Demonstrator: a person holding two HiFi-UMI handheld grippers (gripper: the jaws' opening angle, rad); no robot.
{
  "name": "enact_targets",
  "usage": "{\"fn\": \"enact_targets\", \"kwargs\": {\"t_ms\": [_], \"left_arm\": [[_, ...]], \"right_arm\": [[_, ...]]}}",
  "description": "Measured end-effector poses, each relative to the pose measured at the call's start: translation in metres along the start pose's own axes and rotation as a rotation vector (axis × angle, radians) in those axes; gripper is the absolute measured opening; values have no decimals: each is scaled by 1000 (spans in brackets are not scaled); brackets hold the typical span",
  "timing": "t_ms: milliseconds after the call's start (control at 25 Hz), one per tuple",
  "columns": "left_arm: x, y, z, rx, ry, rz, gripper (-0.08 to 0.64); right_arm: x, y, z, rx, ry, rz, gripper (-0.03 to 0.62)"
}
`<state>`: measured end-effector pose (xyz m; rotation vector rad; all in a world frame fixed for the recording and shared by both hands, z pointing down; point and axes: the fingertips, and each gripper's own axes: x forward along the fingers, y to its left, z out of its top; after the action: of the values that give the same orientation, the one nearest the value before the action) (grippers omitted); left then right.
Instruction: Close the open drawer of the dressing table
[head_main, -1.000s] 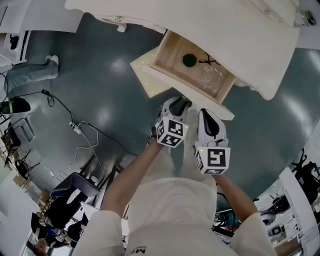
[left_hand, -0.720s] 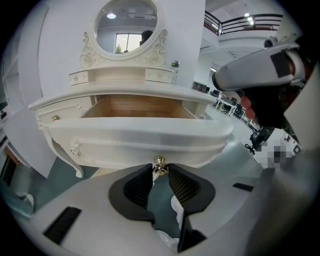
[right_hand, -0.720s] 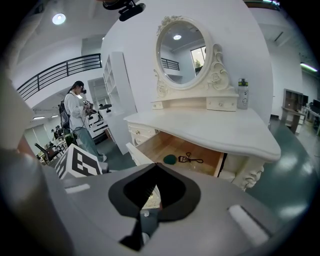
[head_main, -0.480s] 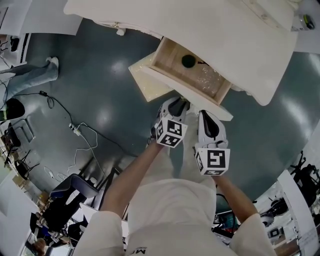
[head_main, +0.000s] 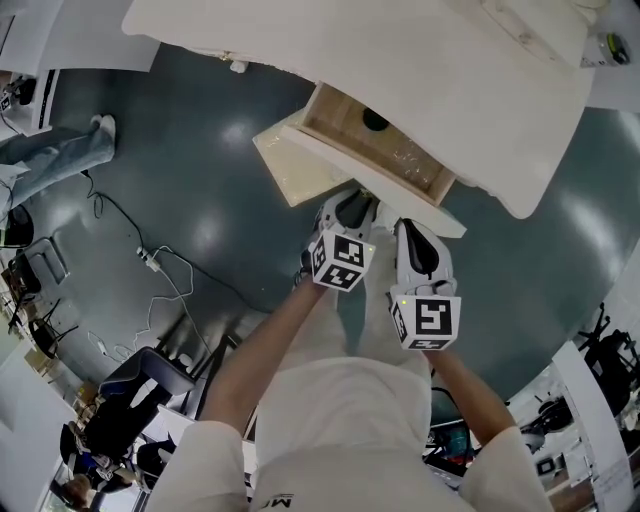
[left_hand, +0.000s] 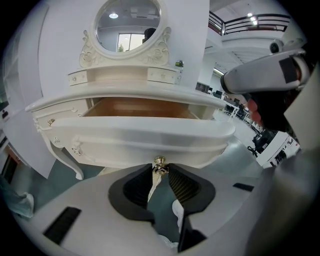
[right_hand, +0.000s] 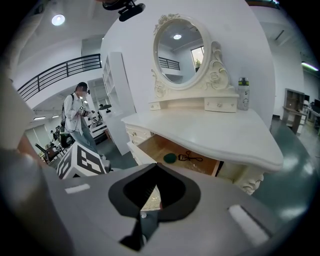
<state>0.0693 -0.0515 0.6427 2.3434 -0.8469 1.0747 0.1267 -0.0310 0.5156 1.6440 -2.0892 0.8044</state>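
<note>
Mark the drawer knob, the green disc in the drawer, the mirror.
drawer knob (left_hand: 160, 161), left gripper view, its gold head.
green disc (right_hand: 170, 158), right gripper view, its centre.
mirror (right_hand: 179, 50), right gripper view, glass centre.

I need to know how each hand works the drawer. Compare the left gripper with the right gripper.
The left gripper has its fingers apart around the knob, apparently clamping it; the right gripper has its fingers closed together on nothing. The left sits at the middle of the drawer front; the right sits beside it, nearer the front's right end in the head view. Both point down toward the drawer front, side by side.
</note>
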Motion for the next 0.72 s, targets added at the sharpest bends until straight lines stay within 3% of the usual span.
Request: {"fn": "enact_targets", "kwargs": {"t_ms": [720], "left_arm": [[25,6,38,4,-19,7,101]], "right_arm": [[11,-31,17,3,5,-2,2]]}}
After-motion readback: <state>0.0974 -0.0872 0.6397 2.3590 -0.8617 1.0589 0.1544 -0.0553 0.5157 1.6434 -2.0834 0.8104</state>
